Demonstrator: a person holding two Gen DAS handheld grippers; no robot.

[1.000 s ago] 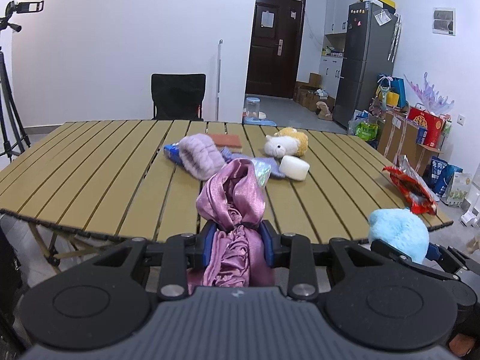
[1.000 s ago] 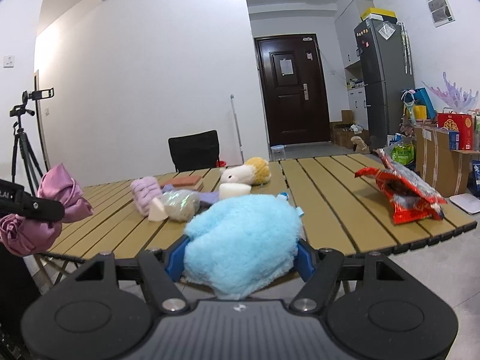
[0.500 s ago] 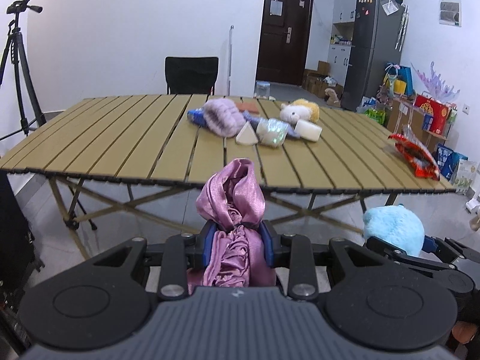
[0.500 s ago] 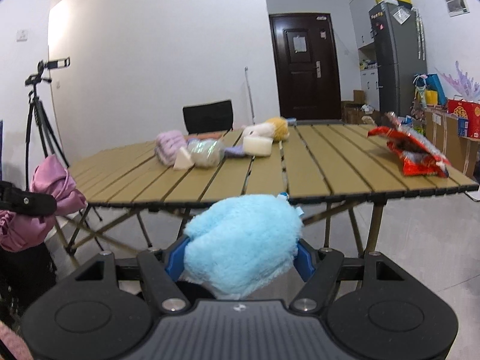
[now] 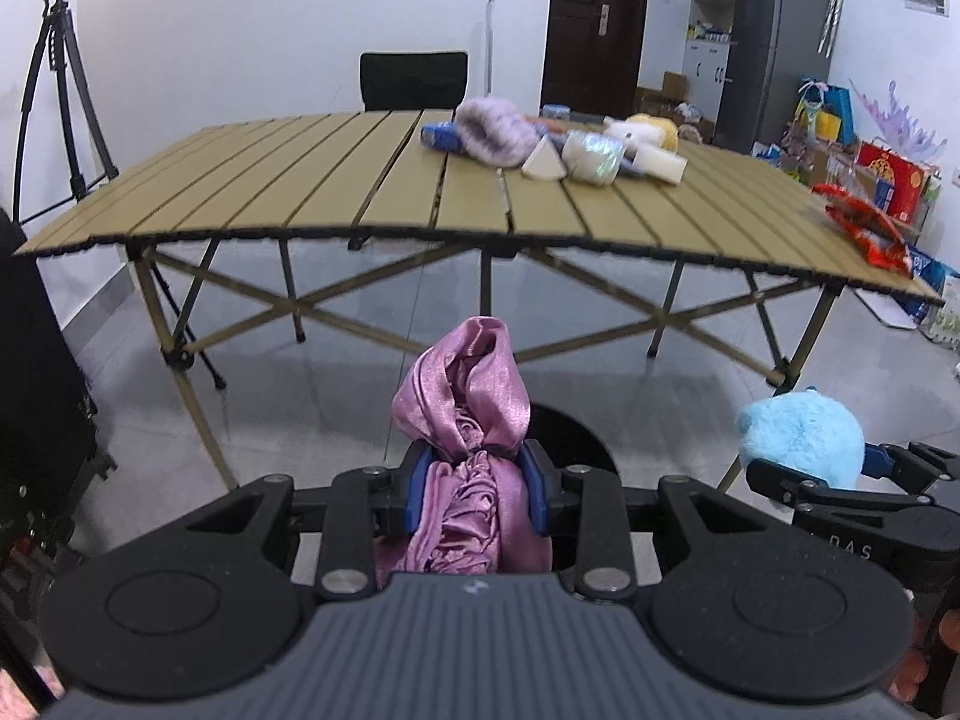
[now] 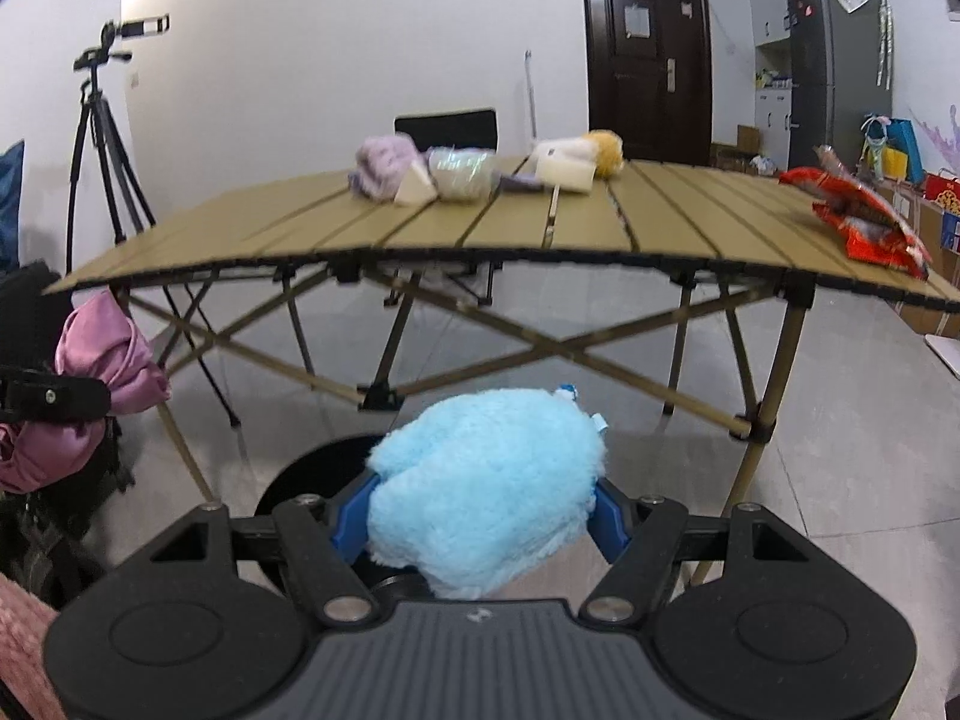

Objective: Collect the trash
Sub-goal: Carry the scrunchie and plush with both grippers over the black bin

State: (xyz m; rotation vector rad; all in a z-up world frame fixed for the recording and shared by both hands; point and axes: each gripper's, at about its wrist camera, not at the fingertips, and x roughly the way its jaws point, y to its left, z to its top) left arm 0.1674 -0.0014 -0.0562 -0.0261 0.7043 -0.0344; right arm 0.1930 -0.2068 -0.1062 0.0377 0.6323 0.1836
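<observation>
My left gripper (image 5: pixel 475 480) is shut on a crumpled pink satin cloth (image 5: pixel 465 414), held low in front of the table over a round black bin (image 5: pixel 576 438) on the floor. My right gripper (image 6: pixel 483 510) is shut on a fluffy light-blue plush (image 6: pixel 486 492), also above the black bin (image 6: pixel 312 474). The blue plush shows at the right of the left wrist view (image 5: pixel 801 441); the pink cloth shows at the left of the right wrist view (image 6: pixel 108 354). A red snack bag (image 6: pixel 858 222) lies at the table's right end.
The slatted folding table (image 5: pixel 360 192) stands ahead with crossed legs underneath. On it lie a purple fluffy item (image 5: pixel 495 129), a shiny wrapped bundle (image 5: pixel 591 156), white blocks (image 5: pixel 660 165) and a plush toy (image 5: pixel 645 129). A tripod (image 5: pixel 60 90) stands left; boxes and a fridge (image 5: pixel 774 42) right.
Both grippers have pulled back from the table and dropped below its top, each still holding its item. The black bin has come into view beneath them.
</observation>
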